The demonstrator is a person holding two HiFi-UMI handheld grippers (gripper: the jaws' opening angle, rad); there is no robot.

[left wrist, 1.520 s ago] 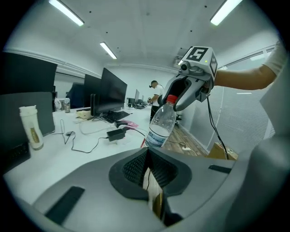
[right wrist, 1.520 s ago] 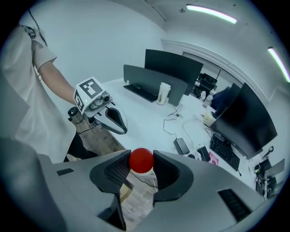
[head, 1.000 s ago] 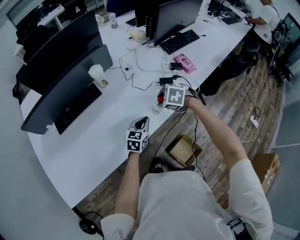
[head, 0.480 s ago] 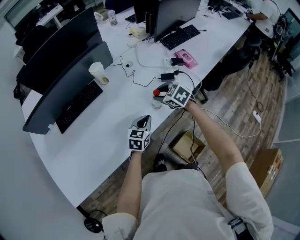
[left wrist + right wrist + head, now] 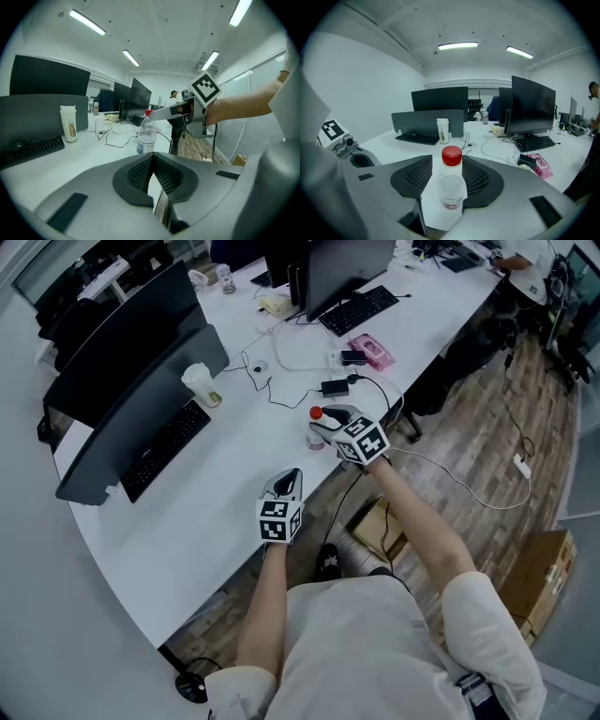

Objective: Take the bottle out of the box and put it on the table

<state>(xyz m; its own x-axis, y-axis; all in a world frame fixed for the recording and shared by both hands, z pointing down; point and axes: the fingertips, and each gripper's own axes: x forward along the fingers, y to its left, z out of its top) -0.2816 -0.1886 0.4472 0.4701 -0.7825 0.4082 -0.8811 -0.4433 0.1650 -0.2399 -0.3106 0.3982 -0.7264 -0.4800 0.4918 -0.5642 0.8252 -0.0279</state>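
The right claw (image 5: pixel 448 160) is released: its 2 jaws have just been opening. The bottle (image 5: pixel 451 186) stands between them, and a strip of white worktop (image 5: pixel 216 512) shows beside it, so the pads do not squeeze it. The bottle is clear plastic, red-capped, with a label band low on its body. It stands upright on the worktop, close to the edge nearest the person. In the head view the right claw (image 5: pixel 330 424) reaches the bottle (image 5: pixel 316 435) from the floor side, with the person's bare forearm trailing back from it over the worktop's edge. The left claw (image 5: pixel 153 155) is clenched, its pads meeting at the tip with nothing between them. It is over the worktop, nearer the person than the bottle (image 5: pixel 146 137), apart from it and pointing roughly toward it. In the head view this left claw (image 5: pixel 285 484) shows below and left of the bottle. Beyond the bottle, farther from the person, lie a black power brick (image 5: pixel 335 387) with its cable and a pink packet (image 5: pixel 370 349). Well apart from the bottle on the left, a cup (image 5: pixel 199 387) stands against a dark screen, with a black keyboard (image 5: pixel 161 452) on the person's side of that screen. Below the bottle's edge of the worktop, on the wooden floor (image 5: pixel 487 456), sits an open cardboard box (image 5: pixel 373 524).
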